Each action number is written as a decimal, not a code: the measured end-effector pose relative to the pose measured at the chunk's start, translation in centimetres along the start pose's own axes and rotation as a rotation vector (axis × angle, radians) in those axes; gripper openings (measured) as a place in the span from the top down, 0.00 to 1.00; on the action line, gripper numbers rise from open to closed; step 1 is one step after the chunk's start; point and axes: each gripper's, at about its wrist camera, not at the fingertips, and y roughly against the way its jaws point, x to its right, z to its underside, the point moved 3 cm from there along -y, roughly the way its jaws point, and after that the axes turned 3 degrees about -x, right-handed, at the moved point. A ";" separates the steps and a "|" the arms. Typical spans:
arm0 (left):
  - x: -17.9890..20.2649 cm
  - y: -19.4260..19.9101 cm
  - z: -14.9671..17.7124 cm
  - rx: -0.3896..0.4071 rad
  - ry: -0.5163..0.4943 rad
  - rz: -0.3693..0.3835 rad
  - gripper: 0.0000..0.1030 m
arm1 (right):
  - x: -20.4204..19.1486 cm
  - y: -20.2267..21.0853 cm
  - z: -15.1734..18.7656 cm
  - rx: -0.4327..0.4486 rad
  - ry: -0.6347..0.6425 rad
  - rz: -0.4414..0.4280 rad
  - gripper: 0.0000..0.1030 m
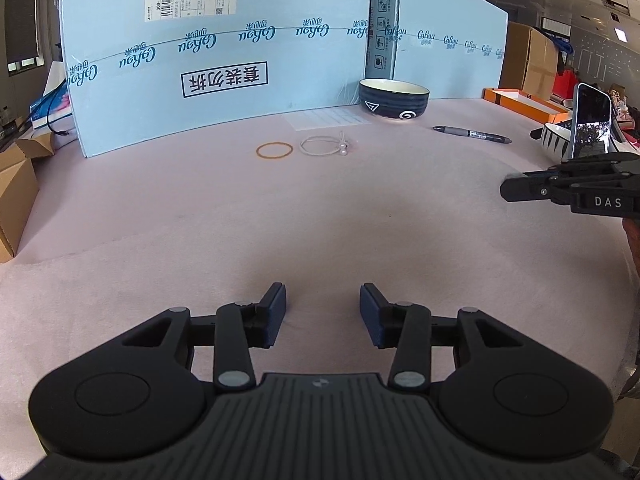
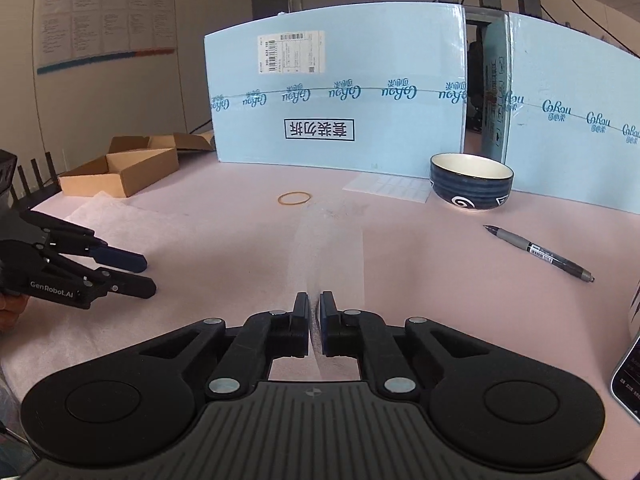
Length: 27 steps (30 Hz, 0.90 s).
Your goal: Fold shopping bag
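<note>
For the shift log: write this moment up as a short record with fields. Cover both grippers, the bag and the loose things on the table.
Left gripper: open, nothing between its fingers, over the pink table cover
Right gripper: shut on a thin see-through film, apparently the bag
Bag: stretches away from the right gripper toward the rubber band; edges faint
Loose things: bowl, pen, rubber band, all apart from both grippers
Fold state: cannot tell
</note>
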 end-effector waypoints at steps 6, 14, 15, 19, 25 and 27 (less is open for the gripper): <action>-0.2 0.1 0.4 0.021 -0.002 0.010 0.62 | -2.9 0.6 1.8 -0.068 0.082 -0.058 0.77; -0.3 0.1 0.5 0.030 0.000 0.020 0.61 | -2.2 2.1 2.0 -0.035 -0.019 -0.056 0.70; -0.3 0.1 0.5 0.030 -0.001 0.020 0.61 | -1.7 2.3 1.7 -0.016 -0.052 -0.050 0.68; -0.3 0.1 0.6 0.031 -0.002 0.020 0.61 | 0.5 1.5 0.2 0.029 -0.205 -0.076 0.58; -0.3 0.1 0.6 0.031 0.003 0.024 0.61 | 1.6 -3.1 -0.9 -0.051 -0.344 -0.096 0.58; -0.4 0.1 0.6 0.031 0.005 0.027 0.61 | 1.6 -4.0 -1.3 -0.066 -0.339 -0.078 0.58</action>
